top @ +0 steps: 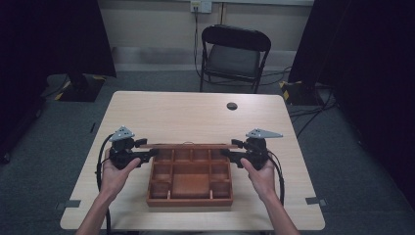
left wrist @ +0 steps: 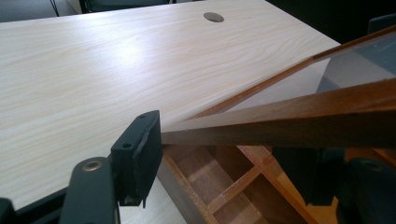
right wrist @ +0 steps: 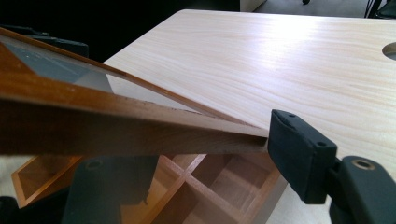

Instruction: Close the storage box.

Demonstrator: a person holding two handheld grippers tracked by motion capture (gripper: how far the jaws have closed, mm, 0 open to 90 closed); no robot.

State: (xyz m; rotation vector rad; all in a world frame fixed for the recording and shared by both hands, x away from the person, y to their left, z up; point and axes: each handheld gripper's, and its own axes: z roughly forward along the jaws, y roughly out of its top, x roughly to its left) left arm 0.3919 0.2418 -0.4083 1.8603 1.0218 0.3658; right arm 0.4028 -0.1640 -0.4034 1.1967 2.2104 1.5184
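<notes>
A brown wooden compartment box (top: pixel 190 179) sits at the lower centre of the high view on the pale wood tabletop (top: pixel 195 115). Its glass-paned wooden lid (top: pixel 188 146) is raised along the box's far edge, its long axis running left to right across the frame. The left hand-held gripper (top: pixel 147 149) is clamped on the lid's left end and the right hand-held gripper (top: pixel 232 149) on its right end. Each sits equally near, so the lid looks set to swing evenly.

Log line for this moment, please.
left gripper: shut on lid | right gripper: shut on lid | lid: raised over wooden box
</notes>
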